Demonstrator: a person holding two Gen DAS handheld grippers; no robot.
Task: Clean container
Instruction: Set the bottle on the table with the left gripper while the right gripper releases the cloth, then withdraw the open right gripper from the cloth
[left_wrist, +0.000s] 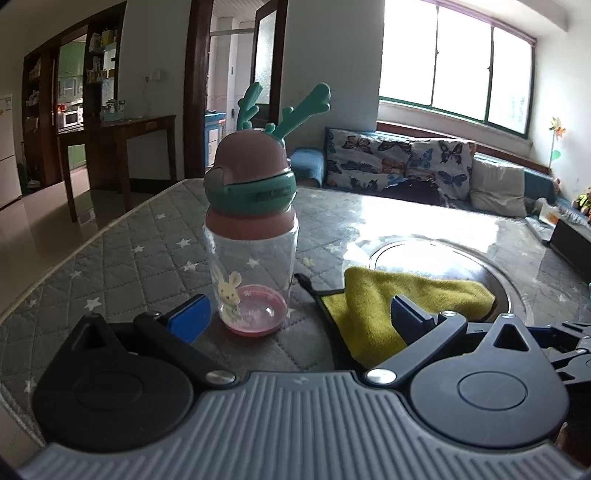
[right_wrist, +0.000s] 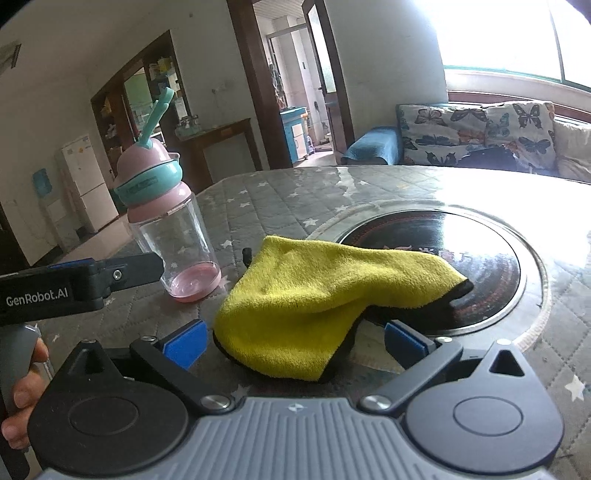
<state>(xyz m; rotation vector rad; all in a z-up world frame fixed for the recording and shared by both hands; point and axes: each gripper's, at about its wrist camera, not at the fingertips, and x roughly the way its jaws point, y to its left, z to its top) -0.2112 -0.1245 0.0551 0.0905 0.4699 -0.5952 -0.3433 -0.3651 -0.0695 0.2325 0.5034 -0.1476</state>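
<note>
A clear child's bottle (left_wrist: 253, 258) with a pink base, pink-and-teal lid and teal antlers stands upright on the quilted table cover. My left gripper (left_wrist: 299, 317) is open just short of it, the left blue pad close to the bottle's base. A folded yellow cloth (left_wrist: 399, 299) lies to the right of the bottle. In the right wrist view the bottle (right_wrist: 170, 236) stands at the left and the yellow cloth (right_wrist: 328, 295) lies straight ahead. My right gripper (right_wrist: 295, 345) is open, its pads on either side of the cloth's near edge. The left gripper's body (right_wrist: 74, 286) enters from the left.
A round glass hob (right_wrist: 443, 258) is set into the table (left_wrist: 129, 258), partly under the cloth. A dark box (left_wrist: 572, 243) sits at the far right edge. A hand (right_wrist: 22, 387) holds the left handle. A sofa with butterfly cushions (left_wrist: 406, 162) stands behind.
</note>
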